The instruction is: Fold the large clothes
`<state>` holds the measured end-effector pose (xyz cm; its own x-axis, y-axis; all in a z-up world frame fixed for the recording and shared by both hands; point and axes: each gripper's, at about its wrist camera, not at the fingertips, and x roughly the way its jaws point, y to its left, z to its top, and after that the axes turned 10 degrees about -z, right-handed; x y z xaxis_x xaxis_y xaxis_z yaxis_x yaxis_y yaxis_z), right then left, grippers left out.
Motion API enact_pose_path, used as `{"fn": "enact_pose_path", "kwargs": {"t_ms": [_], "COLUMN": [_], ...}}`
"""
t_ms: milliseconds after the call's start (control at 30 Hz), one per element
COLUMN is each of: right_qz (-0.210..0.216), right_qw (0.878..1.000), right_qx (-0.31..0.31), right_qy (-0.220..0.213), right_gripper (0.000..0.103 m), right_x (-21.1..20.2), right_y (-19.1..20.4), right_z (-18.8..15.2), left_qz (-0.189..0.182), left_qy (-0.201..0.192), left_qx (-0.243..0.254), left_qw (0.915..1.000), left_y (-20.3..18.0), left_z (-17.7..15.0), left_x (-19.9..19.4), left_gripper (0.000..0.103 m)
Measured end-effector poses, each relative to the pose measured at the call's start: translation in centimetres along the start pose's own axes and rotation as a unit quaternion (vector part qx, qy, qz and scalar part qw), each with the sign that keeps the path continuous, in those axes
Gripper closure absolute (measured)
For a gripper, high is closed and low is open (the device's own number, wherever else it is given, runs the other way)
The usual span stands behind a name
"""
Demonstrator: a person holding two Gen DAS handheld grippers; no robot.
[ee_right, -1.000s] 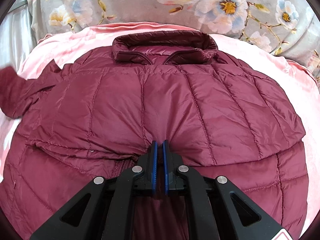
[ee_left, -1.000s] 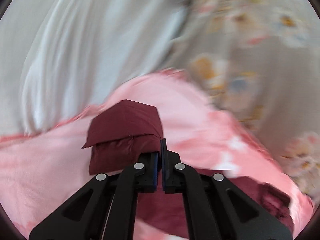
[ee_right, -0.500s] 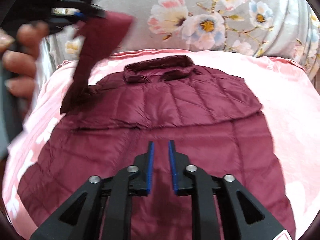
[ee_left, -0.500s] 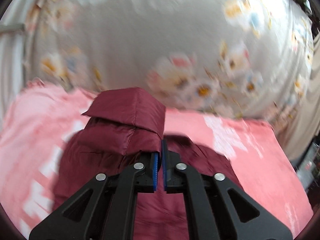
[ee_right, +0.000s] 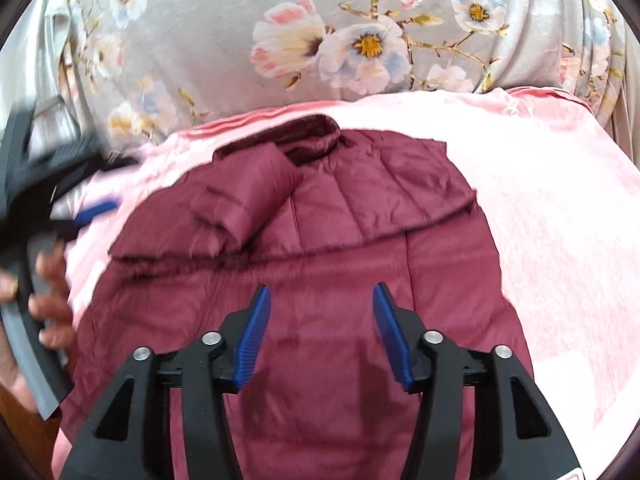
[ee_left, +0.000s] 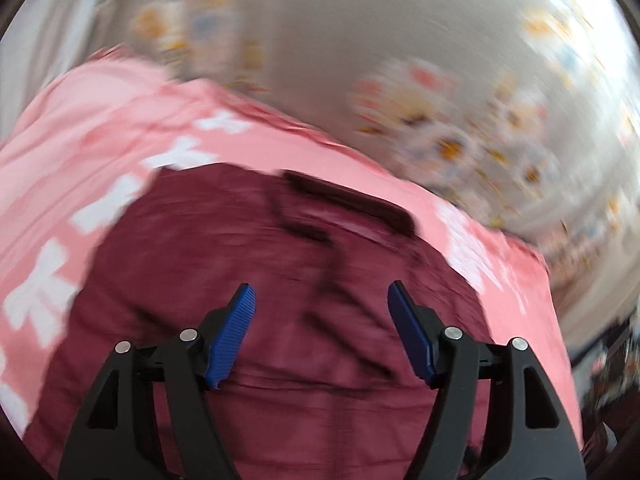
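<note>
A maroon quilted jacket (ee_right: 360, 248) lies flat on a pink sheet (ee_right: 560, 216), collar toward the far side. One sleeve (ee_right: 248, 188) rests folded across the chest at the upper left. My right gripper (ee_right: 320, 300) hovers over the jacket's lower half, its jaws opening with nothing between them. In the blurred left wrist view the same jacket (ee_left: 280, 280) fills the lower half, and my left gripper (ee_left: 320, 296) hangs above it, jaws opening and empty. In the right wrist view the left gripper (ee_right: 68, 184) and the hand holding it (ee_right: 48, 300) sit at the left edge.
Grey cloth with large flowers (ee_right: 360, 40) rises behind the pink sheet. The sheet's white-patterned part (ee_left: 52, 264) spreads left of the jacket in the left wrist view. Bare pink sheet lies to the jacket's right.
The left gripper carried the sleeve over the jacket, let it go on the chest and opened wide. The right gripper released the jacket's front, opened and drew back.
</note>
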<state>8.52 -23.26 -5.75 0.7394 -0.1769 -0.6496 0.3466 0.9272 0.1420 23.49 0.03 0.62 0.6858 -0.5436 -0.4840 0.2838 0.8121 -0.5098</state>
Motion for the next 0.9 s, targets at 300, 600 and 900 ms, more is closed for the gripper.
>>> {"fn": "enact_pose_path", "kwargs": {"t_ms": [300,600,900], "right_qz": [0.013,-0.085,-0.061], "right_qw": [0.997,0.996,0.995], "right_qx": [-0.074,-0.035,0.074], "right_qy": [-0.001,-0.021,0.011], "right_gripper": [0.036,0.039,0.035], "right_x": [4.3,7.7,7.6], "right_y": [7.0,5.3,-2.4], "right_z": [3.5,4.5,3.9], "left_qz": [0.072,0.12,0.072], "left_qy": [-0.007,0.028,0.022], "left_qx": [-0.125,-0.125,-0.16], "left_qw": [0.9896,0.9845,0.9842], "left_y": [12.3,15.4,15.6], "left_z": [2.3,0.7,0.5], "left_x": [-0.7,2.0,1.0], "left_gripper": [0.037,0.039,0.039]}}
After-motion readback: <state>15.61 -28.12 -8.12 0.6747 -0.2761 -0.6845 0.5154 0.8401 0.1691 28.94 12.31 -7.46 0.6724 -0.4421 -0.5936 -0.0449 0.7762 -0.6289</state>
